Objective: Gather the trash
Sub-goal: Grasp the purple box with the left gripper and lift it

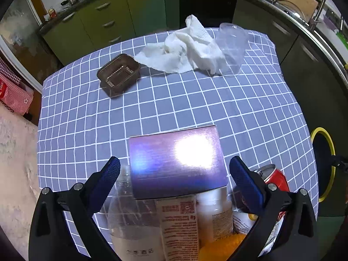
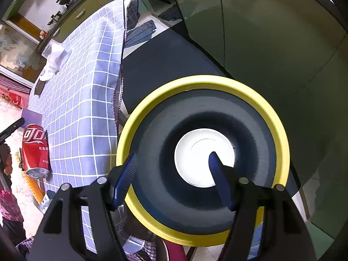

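My left gripper hangs open over a pile of trash at the near edge of the table. A shiny purple box lies between and below its fingers, and the pads do not touch it. Under the box lie a clear bottle, a red-printed packet, a white bottle and a red can. My right gripper is open and empty above the yellow-rimmed bin, which holds a white disc at its bottom.
Farther across the checked cloth sit a brown plastic tray, a crumpled white paper towel and a clear plastic cup. The bin stands off the table's right side. Green cabinets and a sink counter ring the table.
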`<move>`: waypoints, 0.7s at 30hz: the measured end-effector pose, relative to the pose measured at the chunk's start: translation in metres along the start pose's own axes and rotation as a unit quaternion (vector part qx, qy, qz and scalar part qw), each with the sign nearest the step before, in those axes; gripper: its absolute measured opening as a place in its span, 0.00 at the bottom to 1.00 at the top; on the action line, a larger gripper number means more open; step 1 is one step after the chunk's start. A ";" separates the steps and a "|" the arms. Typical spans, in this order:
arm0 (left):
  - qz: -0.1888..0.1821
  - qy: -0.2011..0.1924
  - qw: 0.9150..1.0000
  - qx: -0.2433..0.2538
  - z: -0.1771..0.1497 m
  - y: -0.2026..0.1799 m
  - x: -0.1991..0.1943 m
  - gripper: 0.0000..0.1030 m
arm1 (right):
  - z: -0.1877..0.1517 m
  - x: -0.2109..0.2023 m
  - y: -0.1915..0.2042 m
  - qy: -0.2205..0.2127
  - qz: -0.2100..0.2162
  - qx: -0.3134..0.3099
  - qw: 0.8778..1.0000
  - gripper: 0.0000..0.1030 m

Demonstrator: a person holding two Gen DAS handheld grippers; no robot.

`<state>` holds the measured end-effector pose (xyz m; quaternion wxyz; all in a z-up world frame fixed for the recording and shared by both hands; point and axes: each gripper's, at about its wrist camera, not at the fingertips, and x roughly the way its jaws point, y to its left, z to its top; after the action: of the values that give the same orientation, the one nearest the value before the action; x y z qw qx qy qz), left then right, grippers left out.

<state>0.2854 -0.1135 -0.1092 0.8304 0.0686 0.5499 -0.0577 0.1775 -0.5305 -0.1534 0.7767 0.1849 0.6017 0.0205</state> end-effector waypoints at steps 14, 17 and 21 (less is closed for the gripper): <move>0.019 0.011 1.000 -0.006 0.004 -0.002 0.013 0.75 | -0.003 -0.003 -0.008 -0.007 0.011 -0.002 1.000 0.64; 0.017 0.000 1.000 -0.003 0.007 -0.002 0.002 0.75 | -0.002 -0.006 -0.011 -0.010 0.011 -0.001 1.000 0.64; 0.013 -0.021 1.000 0.011 0.012 -0.010 -0.020 0.75 | -0.004 -0.013 -0.013 -0.021 0.015 0.002 1.000 0.64</move>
<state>0.2863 -0.1249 -0.0867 0.8418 0.0838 0.5304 -0.0551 0.1678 -0.5450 -0.1464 0.7886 0.1958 0.5822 0.0269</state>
